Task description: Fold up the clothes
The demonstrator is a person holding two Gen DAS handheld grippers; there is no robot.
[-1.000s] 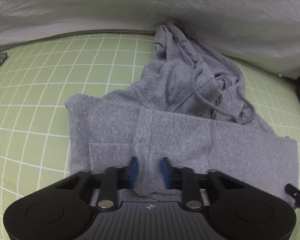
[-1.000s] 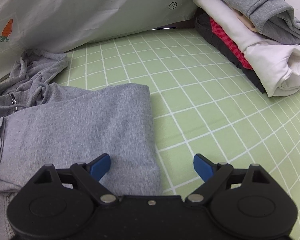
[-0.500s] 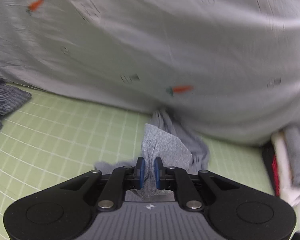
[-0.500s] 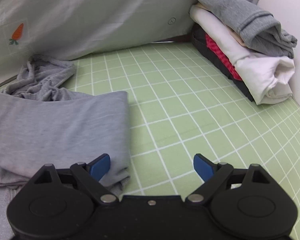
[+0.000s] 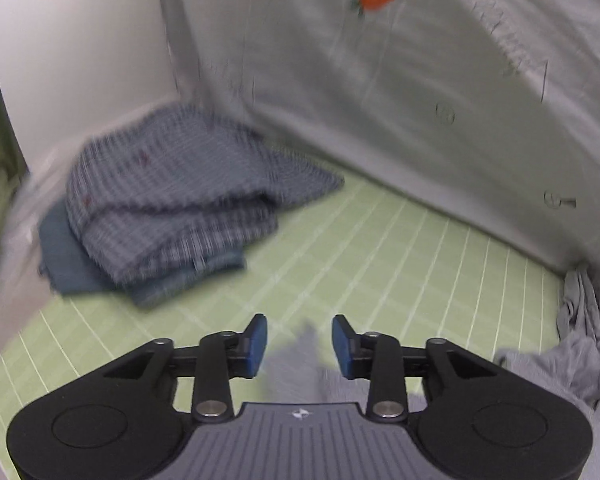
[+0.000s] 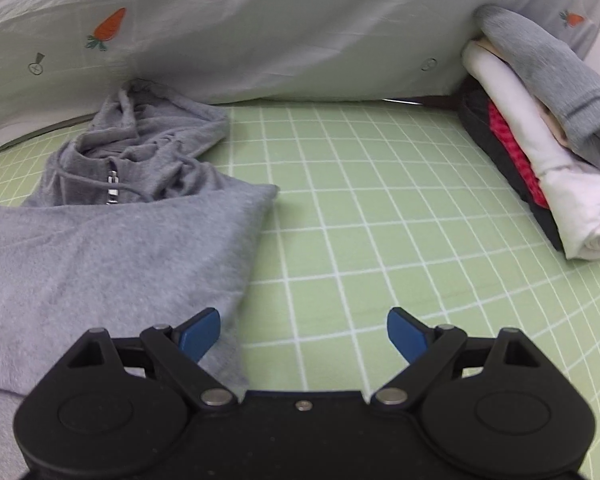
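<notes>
In the left wrist view, the left claw [image 5: 299,340], clenched on a fold of the grey hoodie [image 5: 296,364] half a second ago, is now released above it. In the right wrist view, the right claw [image 6: 303,332] stays spread over the hoodie's edge on the green grid mat [image 6: 380,208]; one fold is judged laid.

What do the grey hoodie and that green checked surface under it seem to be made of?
The grey hoodie looks like soft knit fleece or cotton jersey: heathered, matte, slightly fuzzy, with a metal zip and a cord. The green surface looks like a woven bedsheet with printed white grid lines, matte and smooth; the exact fibre can't be told.
</notes>
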